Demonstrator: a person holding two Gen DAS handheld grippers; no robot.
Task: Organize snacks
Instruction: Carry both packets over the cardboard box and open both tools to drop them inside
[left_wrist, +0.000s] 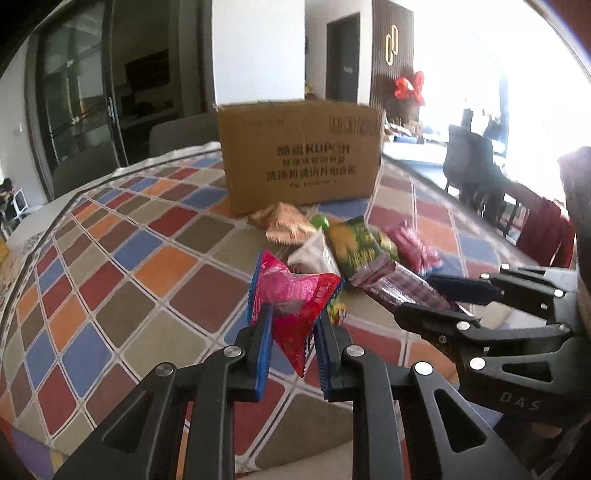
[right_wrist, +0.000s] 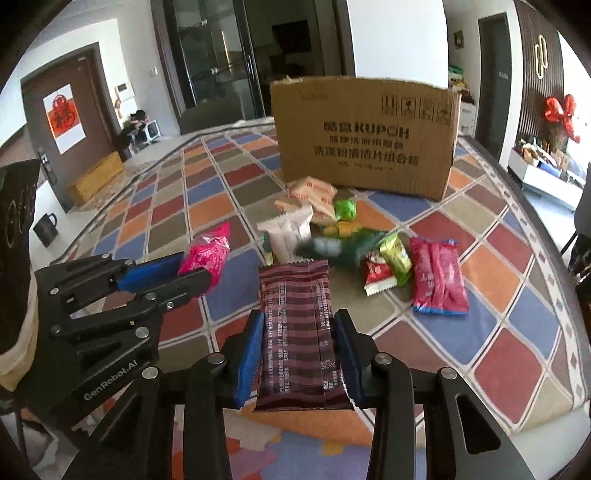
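Observation:
My left gripper (left_wrist: 293, 332) is shut on a pink and red snack packet (left_wrist: 295, 299) and holds it above the table; it also shows in the right wrist view (right_wrist: 192, 271) with the pink packet (right_wrist: 207, 251). My right gripper (right_wrist: 300, 349) is shut on a maroon striped snack packet (right_wrist: 295, 332), also seen in the left wrist view (left_wrist: 399, 288) beside my right gripper (left_wrist: 428, 295). A pile of loose snacks (right_wrist: 332, 229) lies in front of an open brown cardboard box (right_wrist: 365, 136) at the far side of the table.
The table has a tablecloth (right_wrist: 498, 332) of coloured diamonds. A pink twin packet (right_wrist: 439, 277) lies to the right of the pile. Chairs (left_wrist: 469, 155) stand past the table's right edge. A black mug (right_wrist: 46, 225) is on the floor at left.

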